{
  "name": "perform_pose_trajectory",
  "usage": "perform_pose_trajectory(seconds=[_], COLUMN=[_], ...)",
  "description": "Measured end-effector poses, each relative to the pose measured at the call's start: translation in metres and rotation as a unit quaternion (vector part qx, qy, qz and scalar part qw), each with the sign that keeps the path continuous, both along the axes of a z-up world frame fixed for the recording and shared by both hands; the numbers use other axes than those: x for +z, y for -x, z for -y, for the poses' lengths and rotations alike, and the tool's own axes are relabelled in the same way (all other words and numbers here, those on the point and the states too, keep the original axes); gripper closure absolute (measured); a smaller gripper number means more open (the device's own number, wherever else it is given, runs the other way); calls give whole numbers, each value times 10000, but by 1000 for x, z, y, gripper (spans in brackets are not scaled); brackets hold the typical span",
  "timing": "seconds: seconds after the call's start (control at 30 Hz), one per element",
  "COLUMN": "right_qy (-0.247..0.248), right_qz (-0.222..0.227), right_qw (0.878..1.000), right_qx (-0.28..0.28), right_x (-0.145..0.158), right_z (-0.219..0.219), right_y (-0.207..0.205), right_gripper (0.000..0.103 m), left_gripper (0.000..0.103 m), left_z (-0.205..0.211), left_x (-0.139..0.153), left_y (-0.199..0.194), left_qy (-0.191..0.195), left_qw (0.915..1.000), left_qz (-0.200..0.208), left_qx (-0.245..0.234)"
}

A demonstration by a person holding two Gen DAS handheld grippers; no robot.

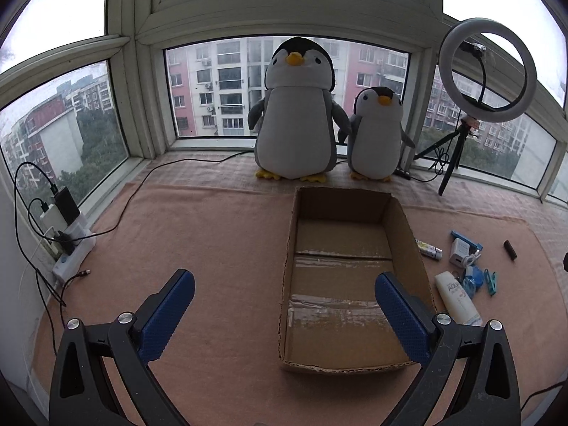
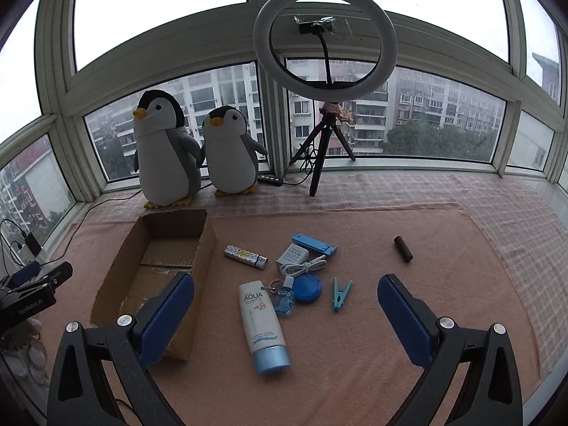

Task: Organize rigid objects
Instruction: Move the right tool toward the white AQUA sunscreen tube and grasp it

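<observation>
An open cardboard box [image 1: 408, 234] [image 2: 206, 245] lies on the pink cloth with nothing in it. To its right lie small items: a white sunscreen tube [image 2: 261, 323] [image 1: 458, 301], a patterned lighter [image 2: 245, 256] [image 1: 429, 249], a white charger with cable [image 2: 293, 257] [image 1: 459, 251], a blue stand [image 2: 314, 244], a round blue case [image 2: 307, 288], a key ring [image 2: 282, 293], a teal clothespin [image 2: 340, 293] [image 1: 490, 281] and a dark cylinder [image 2: 403, 248] [image 1: 510, 249]. My left gripper [image 1: 284, 287] hovers open before the box. My right gripper [image 2: 285, 293] hovers open above the items.
Two plush penguins [image 1: 296, 113] [image 2: 198, 145] stand by the window behind the box. A ring light on a tripod [image 2: 325, 88] [image 1: 486, 78] stands at the back. A power strip with chargers and cables [image 1: 67, 238] lies at the left wall.
</observation>
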State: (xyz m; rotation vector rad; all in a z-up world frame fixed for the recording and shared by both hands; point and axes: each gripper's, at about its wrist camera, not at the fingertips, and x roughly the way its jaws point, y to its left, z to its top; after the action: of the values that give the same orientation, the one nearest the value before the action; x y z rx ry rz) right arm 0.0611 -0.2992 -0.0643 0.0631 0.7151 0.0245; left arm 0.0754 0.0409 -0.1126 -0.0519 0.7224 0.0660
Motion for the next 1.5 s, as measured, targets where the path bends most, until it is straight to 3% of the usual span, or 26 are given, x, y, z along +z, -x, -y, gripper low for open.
perform_pose_trajectory(seconds=[0.13, 0.37, 0.97, 1.17, 1.5], right_qy=[-119, -7, 445, 612, 822], right_qz=[-232, -550, -1680, -1892, -2078], right_qw=[9996, 9980, 9802, 9741, 9684], right_qx=[119, 313, 954, 1078, 1103], right_x=[-15, -44, -108, -123, -145], right_z=[1, -5, -33, -39, -49], right_y=[-6, -15, -58, -67, -75], right_gripper=[1, 1, 1, 12, 30], left_gripper=[1, 14, 44, 53, 59], left_z=[-4, -11, -19, -19, -18], left_x=[-27, -69, -115, -121, -132], left_y=[-16, -35, -50, -53, -55], left_qy=[79, 265, 386, 411, 378], left_qw=[9993, 9957, 9903, 9892, 9882], left_qz=[-357, -882, -1333, -1400, -1483], left_qx=[-8, 71, 91, 111, 97])
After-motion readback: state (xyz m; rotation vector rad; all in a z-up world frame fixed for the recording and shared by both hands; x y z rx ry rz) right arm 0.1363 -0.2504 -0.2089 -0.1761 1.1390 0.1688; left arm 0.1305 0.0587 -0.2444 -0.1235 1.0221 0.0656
